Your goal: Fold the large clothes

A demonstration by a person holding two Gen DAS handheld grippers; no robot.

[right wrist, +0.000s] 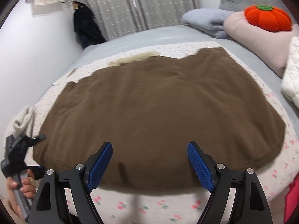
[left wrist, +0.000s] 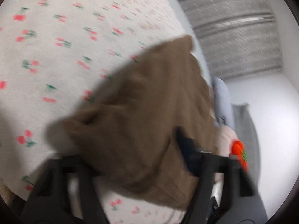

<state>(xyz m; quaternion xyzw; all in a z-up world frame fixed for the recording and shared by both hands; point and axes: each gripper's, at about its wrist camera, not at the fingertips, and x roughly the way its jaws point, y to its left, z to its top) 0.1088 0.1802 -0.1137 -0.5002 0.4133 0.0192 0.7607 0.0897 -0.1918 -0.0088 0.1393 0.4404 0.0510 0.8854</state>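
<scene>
A large brown garment [right wrist: 160, 102] lies spread flat on a cherry-print sheet [right wrist: 142, 207] over the bed. My right gripper [right wrist: 149, 155] hovers above its near hem, open, with nothing between its blue pads [right wrist: 200, 166]. At the garment's near left corner is my left gripper [right wrist: 37, 137], held by a hand [right wrist: 24, 186]. In the blurred left wrist view that brown corner [left wrist: 142, 115] bunches up between the jaws of the left gripper [left wrist: 129, 145]. One dark finger [left wrist: 185, 147] shows against the cloth and the other is hidden under it, so the grip is unclear.
An orange pumpkin cushion [right wrist: 269, 18] rests on a pink pillow [right wrist: 259, 43] at the bed's right, beside folded grey-blue bedding [right wrist: 207, 20]. A white quilt [right wrist: 291, 78] sits at the right edge. Cream cloth [right wrist: 22, 121] lies at the left, with grey curtains [right wrist: 140, 5] behind.
</scene>
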